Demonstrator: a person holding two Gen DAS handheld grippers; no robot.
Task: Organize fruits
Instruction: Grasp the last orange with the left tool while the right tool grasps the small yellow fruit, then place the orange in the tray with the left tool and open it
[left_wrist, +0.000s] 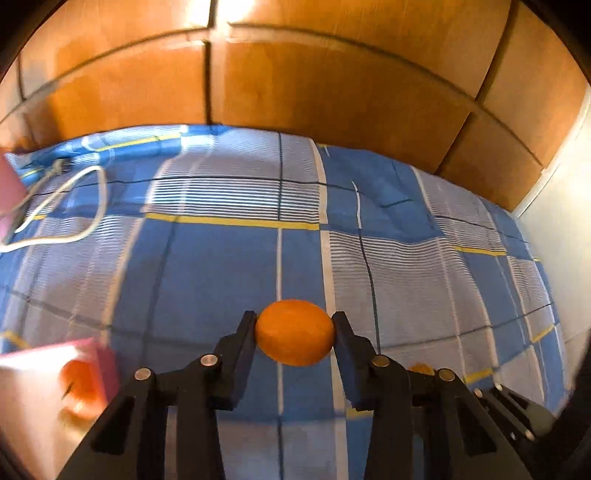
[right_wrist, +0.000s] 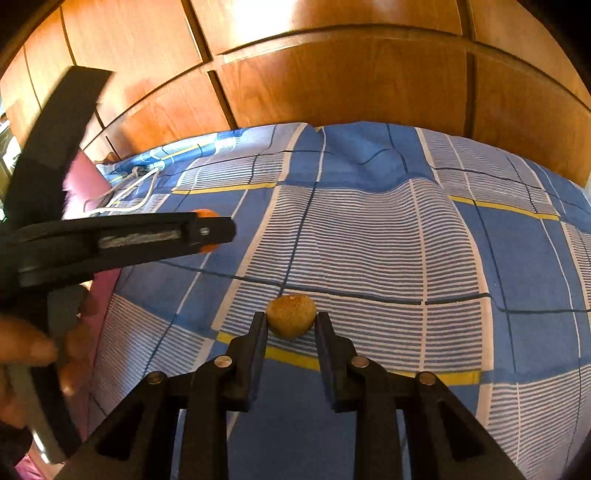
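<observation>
My left gripper (left_wrist: 295, 325) is shut on an orange (left_wrist: 294, 332) and holds it above the blue checked bedspread (left_wrist: 221, 266). The left gripper also shows side-on in the right wrist view (right_wrist: 212, 232), with the orange (right_wrist: 206, 213) peeking out behind its tip. My right gripper (right_wrist: 290, 320) is shut on a small brown kiwi-like fruit (right_wrist: 291, 317), held just above the bedspread (right_wrist: 369, 240). A pink box (left_wrist: 55, 384) at the lower left of the left wrist view holds another orange fruit (left_wrist: 79, 384).
Wooden wardrobe panels (left_wrist: 314, 81) stand behind the bed. A white cable (left_wrist: 74, 206) lies on the bedspread at the far left, next to a pink object (left_wrist: 9, 192). A white wall (left_wrist: 561, 206) borders the bed at the right.
</observation>
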